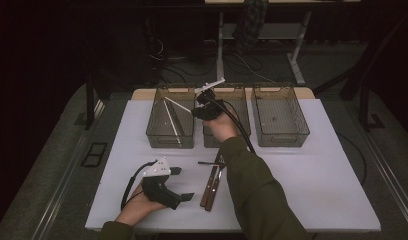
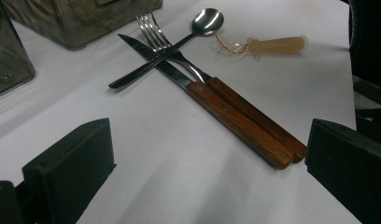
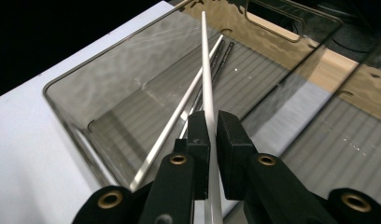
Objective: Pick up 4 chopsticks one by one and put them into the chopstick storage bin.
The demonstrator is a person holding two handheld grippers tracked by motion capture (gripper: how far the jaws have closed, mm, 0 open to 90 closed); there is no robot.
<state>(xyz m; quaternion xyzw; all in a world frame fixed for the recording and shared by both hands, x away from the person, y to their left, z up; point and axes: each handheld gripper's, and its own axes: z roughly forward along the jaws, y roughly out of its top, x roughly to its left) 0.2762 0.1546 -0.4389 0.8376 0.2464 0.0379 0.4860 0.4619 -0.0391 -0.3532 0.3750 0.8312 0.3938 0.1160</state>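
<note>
Right gripper (image 3: 211, 133) has its jaws clamped on a white chopstick (image 3: 206, 70), holding it over the left bin (image 1: 157, 131) where more chopsticks (image 3: 179, 116) already lie. Left gripper (image 1: 179, 183) rests on the table (image 1: 317, 175), jaws wide, near the knife (image 2: 216, 105) and fork (image 2: 235, 100)

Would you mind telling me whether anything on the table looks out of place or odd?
Yes: a small translucent amber piece lies alone on the table beside the spoon; it looks like a stray scrap rather than cutlery. The spoon also lies askew across the knife and fork, which lie side by side.
</note>
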